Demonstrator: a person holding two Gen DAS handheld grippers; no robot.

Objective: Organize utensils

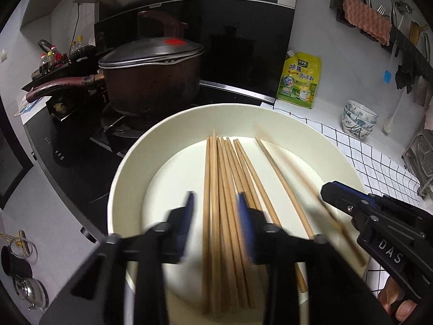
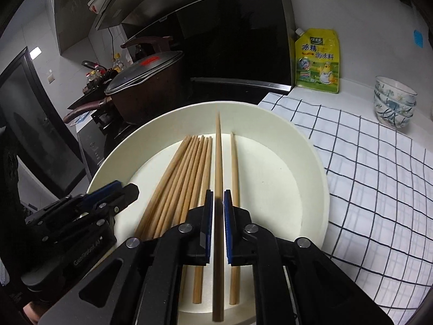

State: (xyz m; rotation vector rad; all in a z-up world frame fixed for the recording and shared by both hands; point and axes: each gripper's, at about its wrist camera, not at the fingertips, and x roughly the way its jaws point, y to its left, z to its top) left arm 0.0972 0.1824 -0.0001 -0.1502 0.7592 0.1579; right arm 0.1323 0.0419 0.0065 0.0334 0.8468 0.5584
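A cream plate [image 1: 130, 162] [image 2: 311, 149] holds a bundle of several wooden chopsticks [image 1: 224, 162] [image 2: 189, 162], with one more chopstick [image 2: 234, 162] lying apart to their right. My left gripper [image 1: 216, 211] hovers open over the near ends of the bundle, its pads apart and pressing on nothing. In the right wrist view the left gripper [image 2: 127, 189] sits at the plate's left rim. My right gripper [image 2: 217, 205] [image 1: 333, 195] is shut on a single chopstick [image 2: 217, 149], which points away along the fingers and sits above the plate.
A lidded dark pot [image 1: 151, 81] stands on the stove to the left behind the plate. A yellow seasoning pouch [image 1: 299, 81] leans on the wall, and stacked bowls [image 1: 358, 119] stand at the right. The plate rests partly on a checked cloth [image 2: 365, 162]. A wall rack [image 1: 379, 21] holds utensils.
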